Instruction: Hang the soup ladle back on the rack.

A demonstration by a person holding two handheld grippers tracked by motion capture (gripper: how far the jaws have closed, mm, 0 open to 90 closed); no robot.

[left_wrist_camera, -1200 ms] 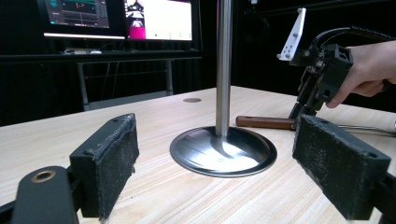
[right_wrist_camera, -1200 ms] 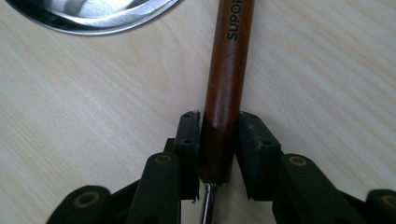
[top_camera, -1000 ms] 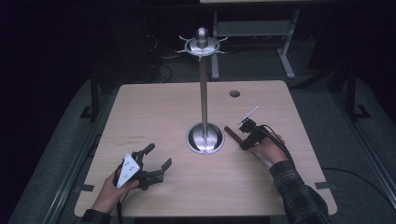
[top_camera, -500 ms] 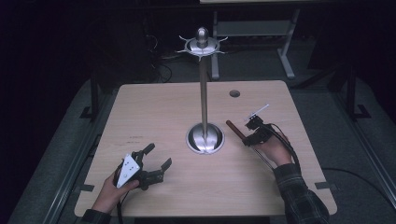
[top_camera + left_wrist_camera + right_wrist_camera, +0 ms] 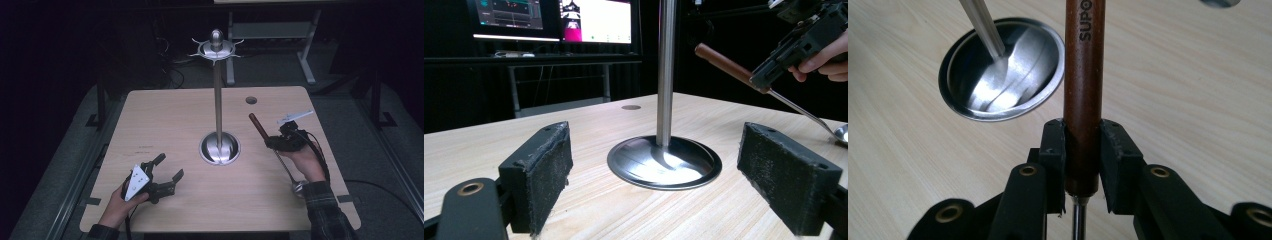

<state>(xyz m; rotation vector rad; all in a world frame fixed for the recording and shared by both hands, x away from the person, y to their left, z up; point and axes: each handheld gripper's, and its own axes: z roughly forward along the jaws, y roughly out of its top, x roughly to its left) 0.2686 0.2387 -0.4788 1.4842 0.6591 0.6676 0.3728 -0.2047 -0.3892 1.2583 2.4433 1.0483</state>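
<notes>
Nearest, at the front left of the pale wooden surface [image 5: 170,120]: left hand-held gripper [image 5: 167,172], black with a white three-cornered plate on top, resting low with jaws spread wide and nothing between the pads [image 5: 541,180]. Seen along those jaws: the round polished steel base [image 5: 664,162] of the stand, lying flat on the wood.

Front right, a little farther in: right hand-held gripper [image 5: 272,142], clenched on the brown wooden handle [image 5: 1083,75] of a long-handled steel ladle [image 5: 282,160]. Pads pressed against both sides of the handle near its lower end, just above the thin metal shank [image 5: 1078,220]. Ladle tilted, handle tip raised and pointing up and towards the stand, bowl [image 5: 298,187] low near the front right edge, beside the plaid sleeve [image 5: 325,210]; touching the wood or just above it, impossible to tell.

Mid-surface: tall slim steel pole [image 5: 218,105] rising upright from the base, well apart from both hands.

Farther up: the pole's top, a round steel disc with small curved hooks around its rim and a knob [image 5: 216,46].

Far side: small round hole [image 5: 251,100] in the wood near the rear right.
</notes>
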